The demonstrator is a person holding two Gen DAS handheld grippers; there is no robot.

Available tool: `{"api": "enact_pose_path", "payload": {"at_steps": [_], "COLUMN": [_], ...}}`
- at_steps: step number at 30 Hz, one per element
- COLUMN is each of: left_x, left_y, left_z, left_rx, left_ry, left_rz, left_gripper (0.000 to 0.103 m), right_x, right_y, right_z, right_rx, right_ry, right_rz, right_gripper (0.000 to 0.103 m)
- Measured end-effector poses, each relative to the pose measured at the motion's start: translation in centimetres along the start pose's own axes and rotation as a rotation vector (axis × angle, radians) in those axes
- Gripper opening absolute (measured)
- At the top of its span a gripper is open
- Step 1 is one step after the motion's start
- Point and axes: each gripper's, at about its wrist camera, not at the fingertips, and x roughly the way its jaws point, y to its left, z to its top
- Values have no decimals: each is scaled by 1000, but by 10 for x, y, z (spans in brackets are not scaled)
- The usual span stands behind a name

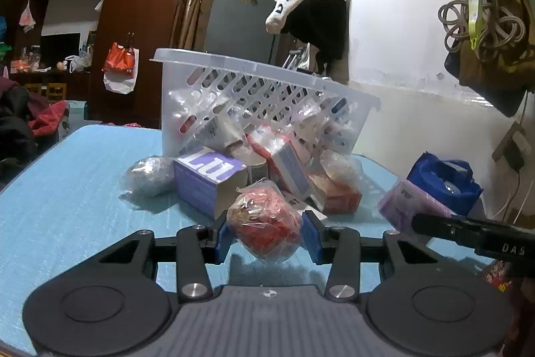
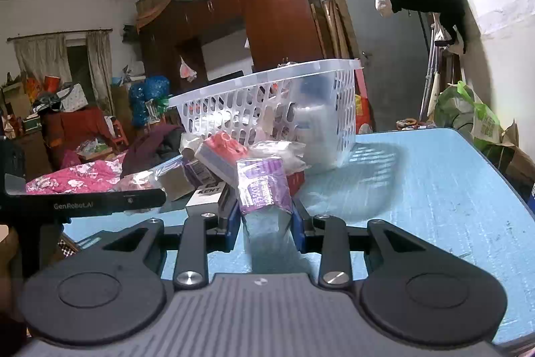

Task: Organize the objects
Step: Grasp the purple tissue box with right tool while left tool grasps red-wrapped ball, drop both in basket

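A clear plastic basket (image 1: 267,79) stands tilted on the light blue table (image 1: 77,189), with boxes and bagged items spilling from under it. My left gripper (image 1: 265,235) is shut on a clear bag of red and yellow rubber bands (image 1: 264,219), just above the table. My right gripper (image 2: 265,216) is shut on a purple packet in clear wrap (image 2: 262,186). The same purple packet (image 1: 408,203) shows at the right of the left wrist view, beside the right gripper's black body. In the right wrist view the basket (image 2: 267,99) stands behind the pile.
The pile holds a purple-and-white box (image 1: 207,179), a silvery bag (image 1: 147,176), and red-and-white packs (image 1: 284,163). A blue bag (image 1: 444,179) lies at the table's right. Clothes and cables hang on the white wall. A black-and-white "KENT" box (image 2: 207,194) lies near my right fingers.
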Motion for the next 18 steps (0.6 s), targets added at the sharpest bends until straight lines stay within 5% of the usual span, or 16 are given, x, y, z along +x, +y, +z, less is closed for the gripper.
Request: {"api": "enact_pose_path", "payload": {"at_steps": [8, 13, 18], "left_x": [-1, 3, 52], "left_y": [1, -8, -2], "left_z": [19, 103, 185], "left_rx": [-9, 88, 88], "left_ry": [-13, -111, -68], "left_rz": [-53, -36, 60], "left_gripper": [48, 48, 49], "right_x": [-4, -3, 51], "right_y": [3, 27, 39], "right_z": [11, 76, 148], "right_rx": [-2, -166, -256], "right_ry": [-36, -157, -137], "right_rz": [29, 1, -27], "right_gripper": [36, 36, 36]}}
